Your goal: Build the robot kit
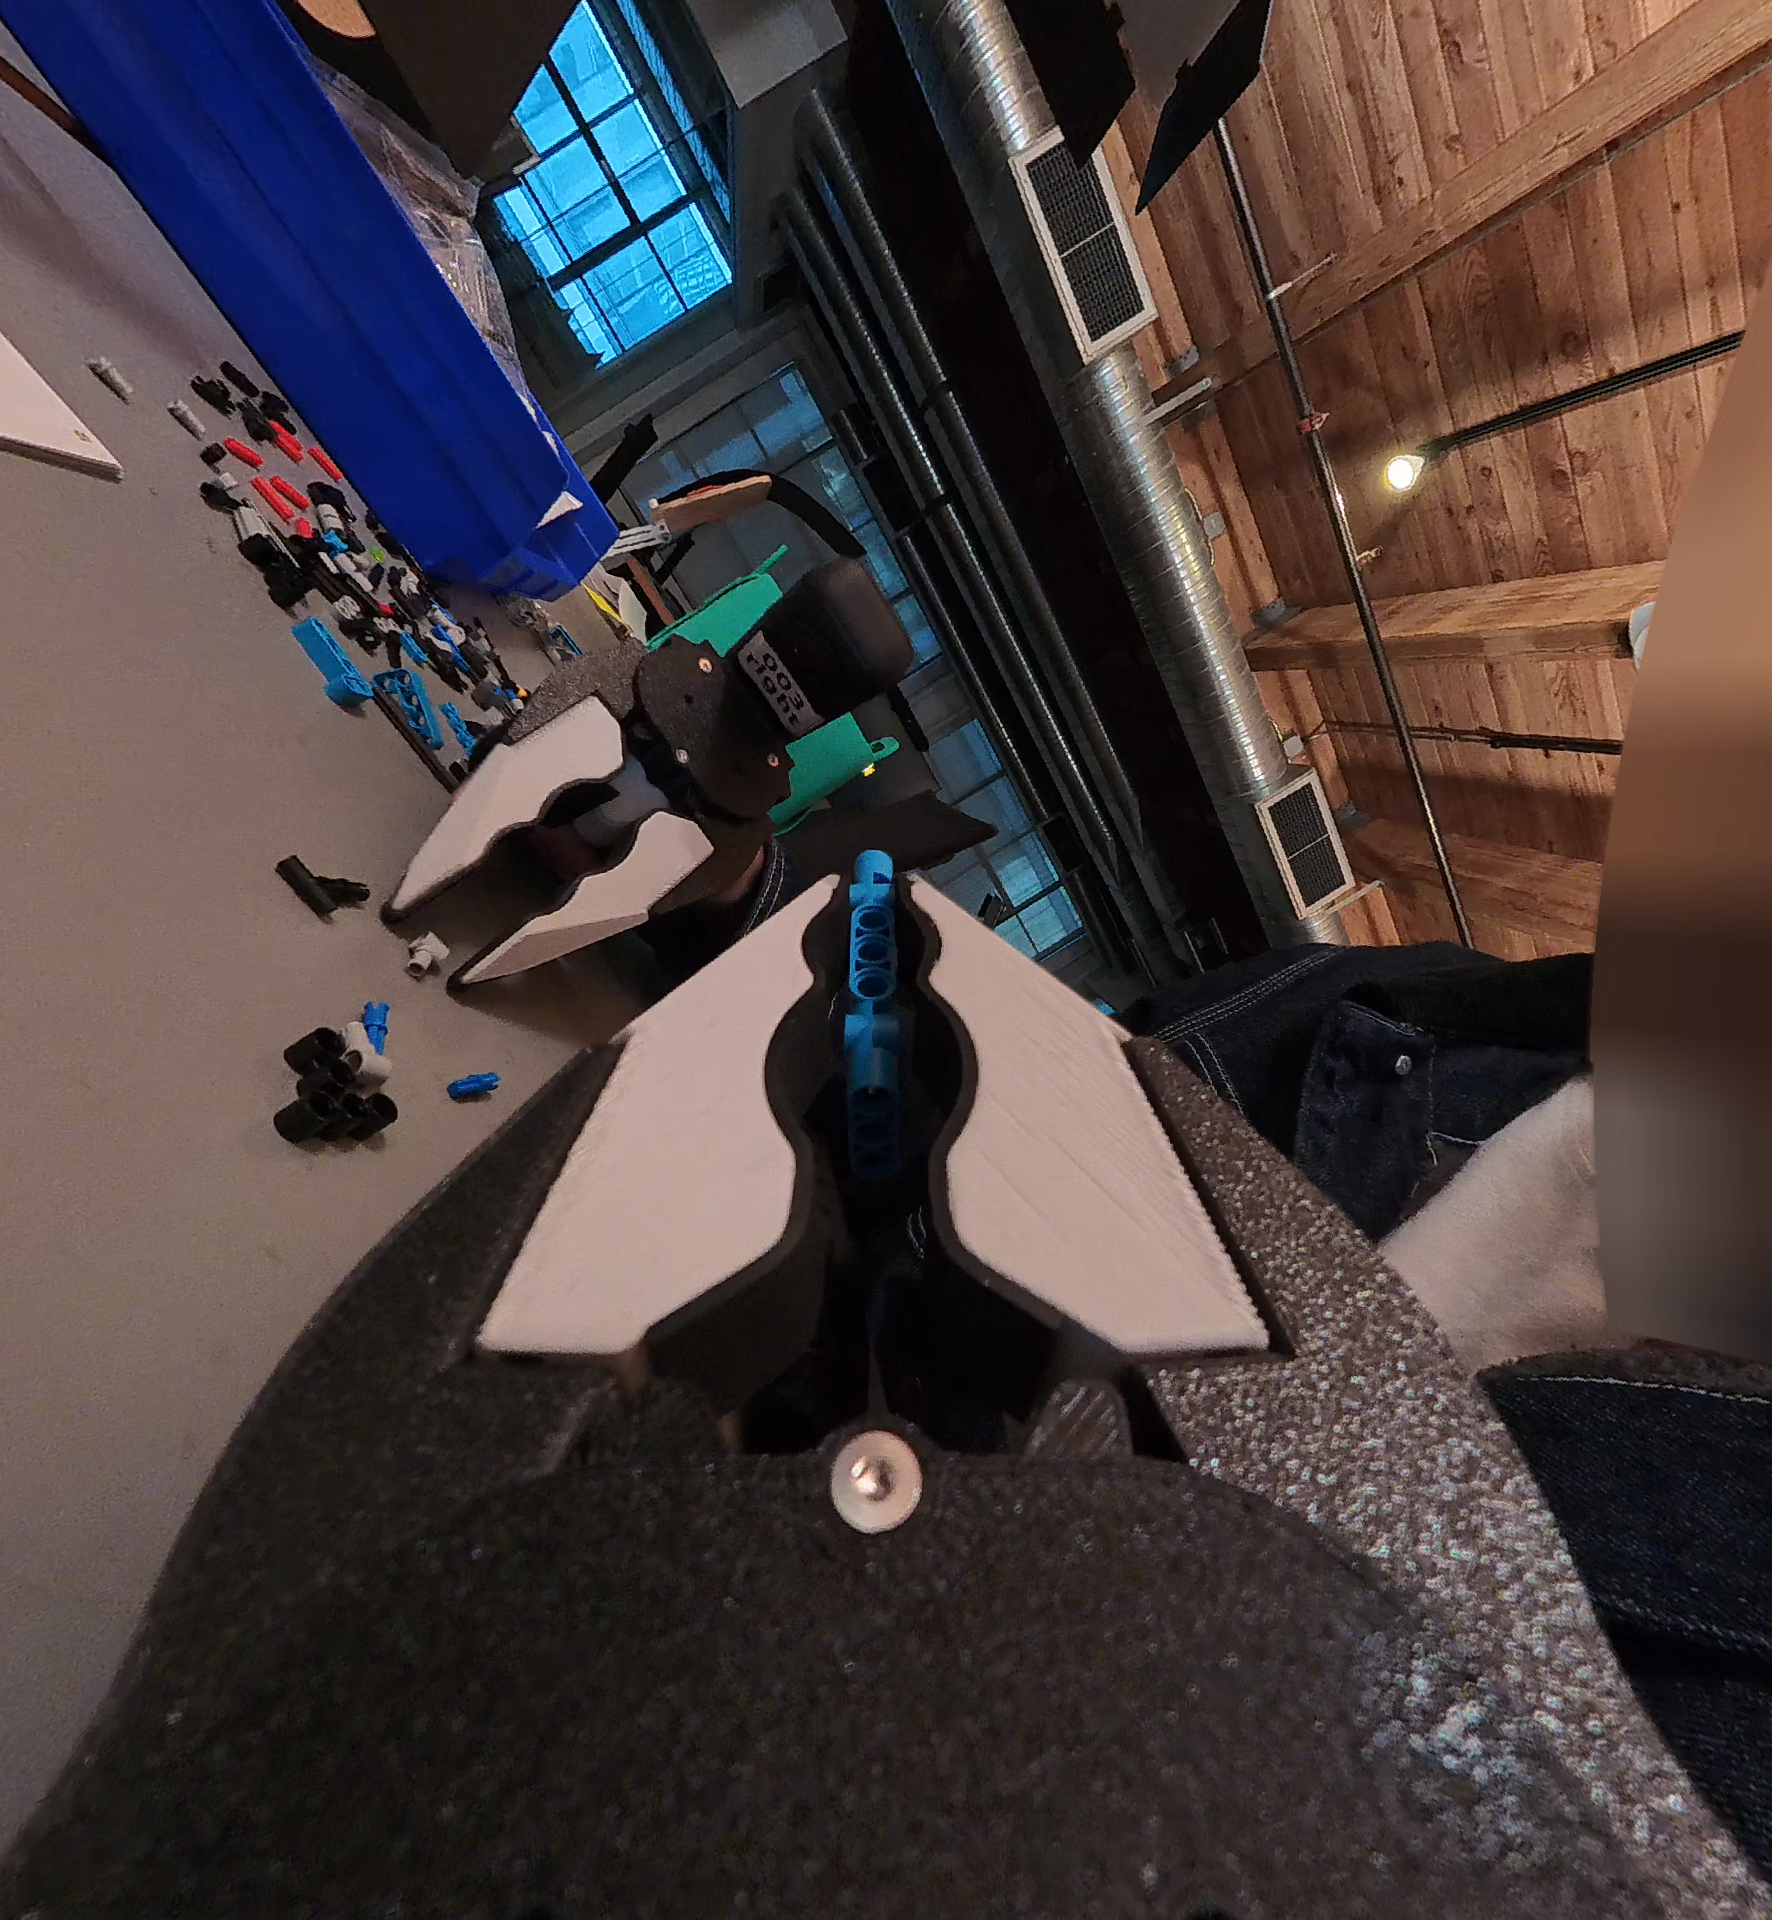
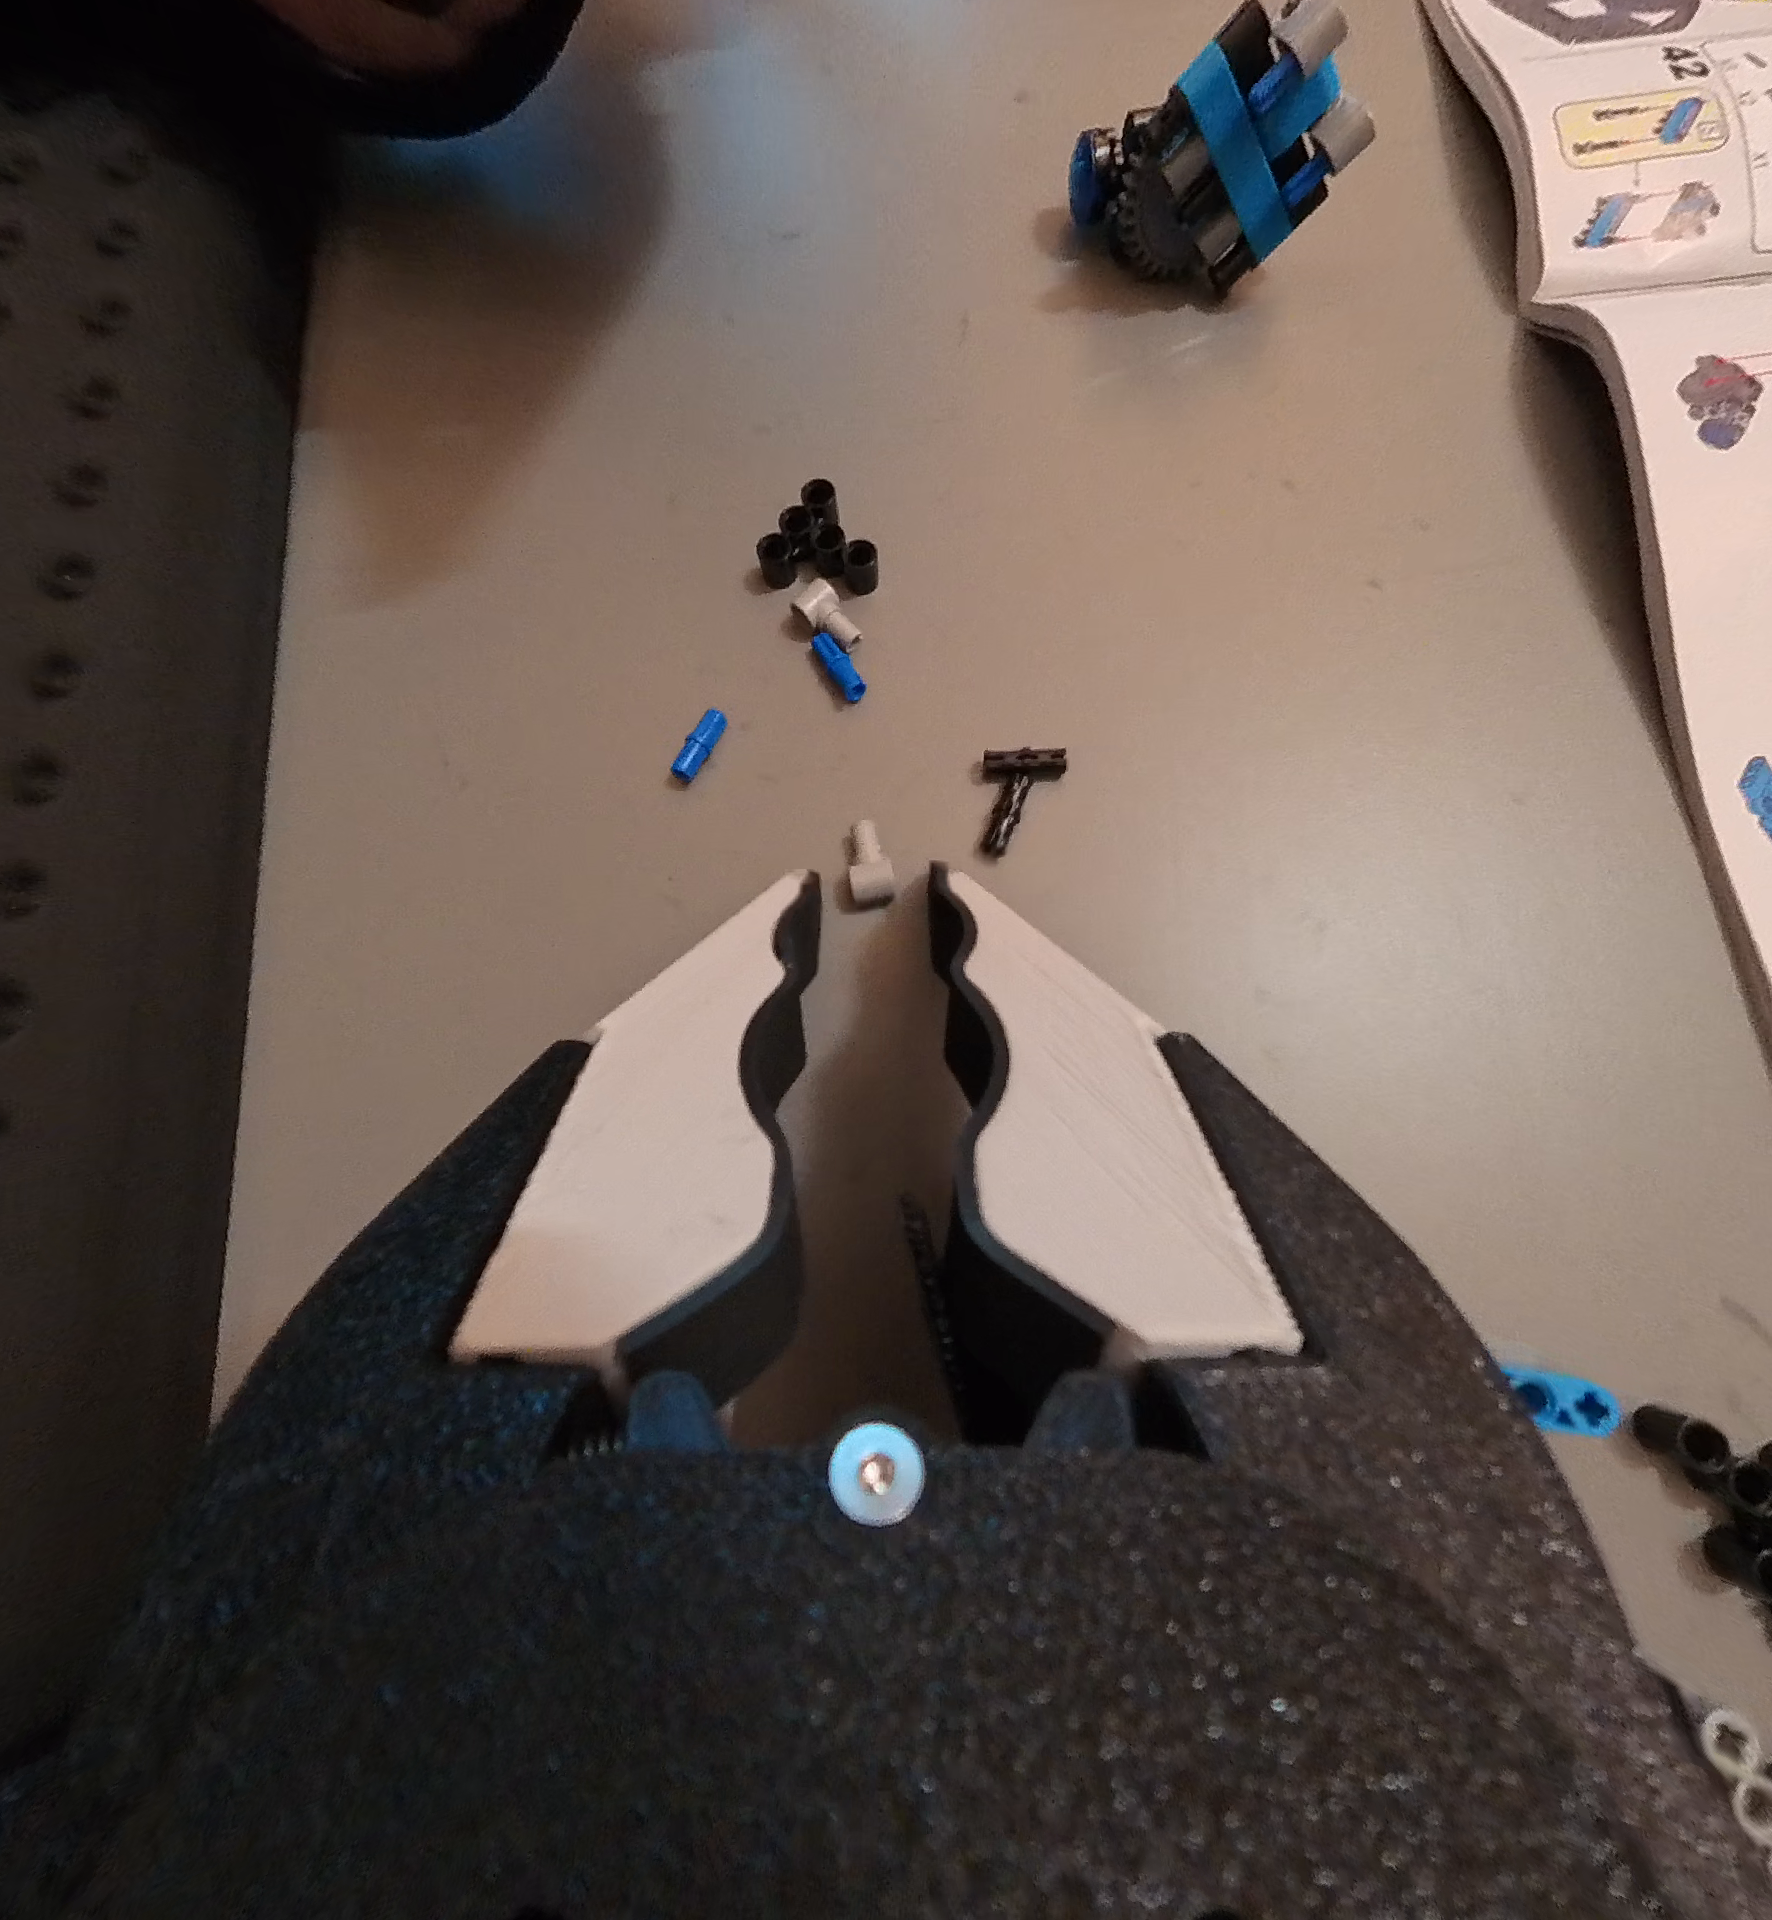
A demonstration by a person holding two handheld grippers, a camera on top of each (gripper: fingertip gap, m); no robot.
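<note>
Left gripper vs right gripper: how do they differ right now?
The left gripper is shut on a blue perforated plastic beam; the right gripper is open and holds nothing. The left one is raised and points off the grey table; the right one sits low over it, a small grey elbow connector at its fingertips. Both have white fingers on black bodies.

Open white instruction booklet point(image 2: 1713, 582): cut off at right edge. Black connector pile point(image 2: 1765, 1507): partly cropped, near right. Far heap of small red, black and blue parts point(image 1: 342, 561): too small to identify.
</note>
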